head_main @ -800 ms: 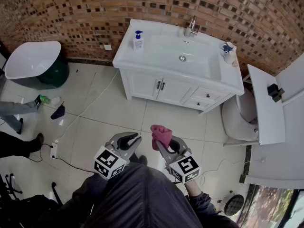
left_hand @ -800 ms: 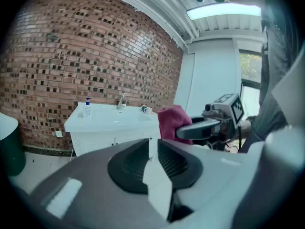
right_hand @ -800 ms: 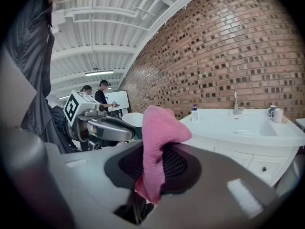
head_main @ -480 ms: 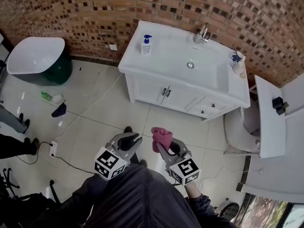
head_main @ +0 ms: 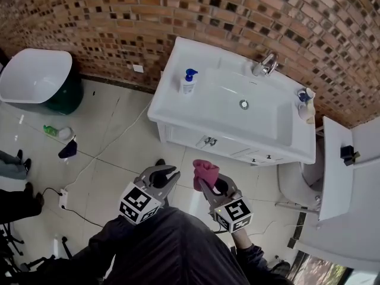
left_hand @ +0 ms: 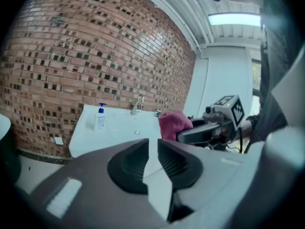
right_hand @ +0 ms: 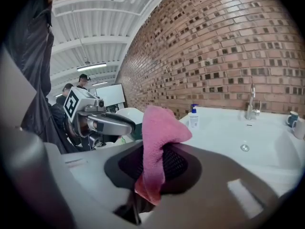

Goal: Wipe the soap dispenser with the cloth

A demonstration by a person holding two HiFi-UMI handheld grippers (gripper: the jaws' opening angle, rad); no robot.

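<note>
At the left end of the white washbasin desk [head_main: 169, 100] the soap dispenser [head_main: 188, 82] stands well apart from the pink cloth [head_main: 205, 170] pinched in the right gripper's [head_main: 209, 181] jaws, the left gripper's [head_main: 168, 176] jaws pressed together empty, so all wiping seems still to do

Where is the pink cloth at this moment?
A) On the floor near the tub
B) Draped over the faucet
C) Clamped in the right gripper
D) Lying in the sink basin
C: the right gripper has its jaws closed on the pink cloth, which sticks up above them, well short of the soap dispenser standing on the white vanity.
</note>
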